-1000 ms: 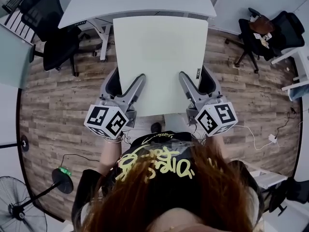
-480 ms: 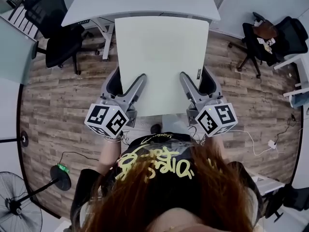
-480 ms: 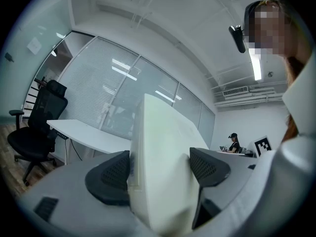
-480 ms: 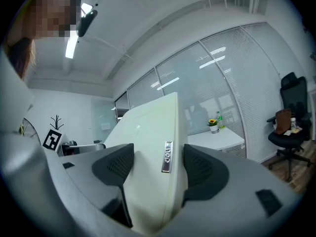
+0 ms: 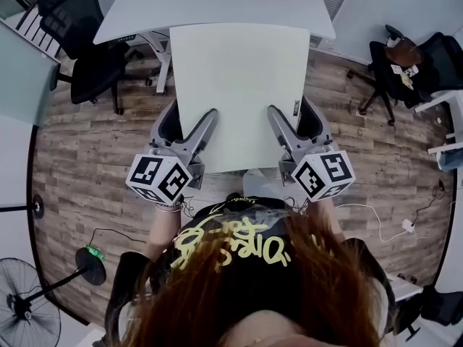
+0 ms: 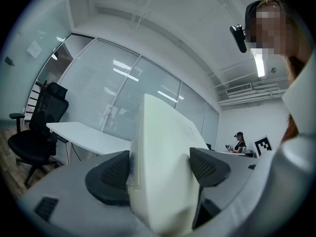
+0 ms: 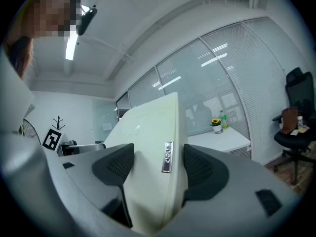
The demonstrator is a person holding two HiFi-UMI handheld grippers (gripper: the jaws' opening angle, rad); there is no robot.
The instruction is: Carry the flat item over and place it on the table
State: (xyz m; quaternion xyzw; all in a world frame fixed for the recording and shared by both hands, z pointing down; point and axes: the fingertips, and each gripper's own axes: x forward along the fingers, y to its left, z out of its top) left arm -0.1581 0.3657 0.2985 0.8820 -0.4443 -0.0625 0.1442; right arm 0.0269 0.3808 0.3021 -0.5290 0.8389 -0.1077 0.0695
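1. Item: a flat, pale greenish-white square panel [image 5: 239,96] with rounded corners fills the upper centre of the head view. It is held roughly level above the wood-pattern floor [image 5: 94,157]. Its top face is plain, matte and unmarked.
2. Edge: both gripper views show the panel edge-on as a thin, solid slab of the same pale colour throughout.
3. Marking: a small silver label plate [image 7: 167,157] sits on the panel's right-hand edge, between the right gripper's pads. Its print cannot be read.
4. Left gripper [image 5: 187,121]: it is clamped on the panel's near edge, left of centre. Its black ribbed pads [image 6: 111,174] press against opposite faces, with only the slab's thickness between them.
5. Right gripper [image 5: 293,118]: it is clamped likewise on the near edge, right of centre, with both pads against the panel.
6. Position: the panel's far edge meets the near edge of a white desk top [image 5: 217,2] at the top of the head view. Whether the two touch cannot be told.
7. Surroundings: black office chairs [image 5: 87,56] stand at the upper left and upper right of the head view, well apart from the panel.
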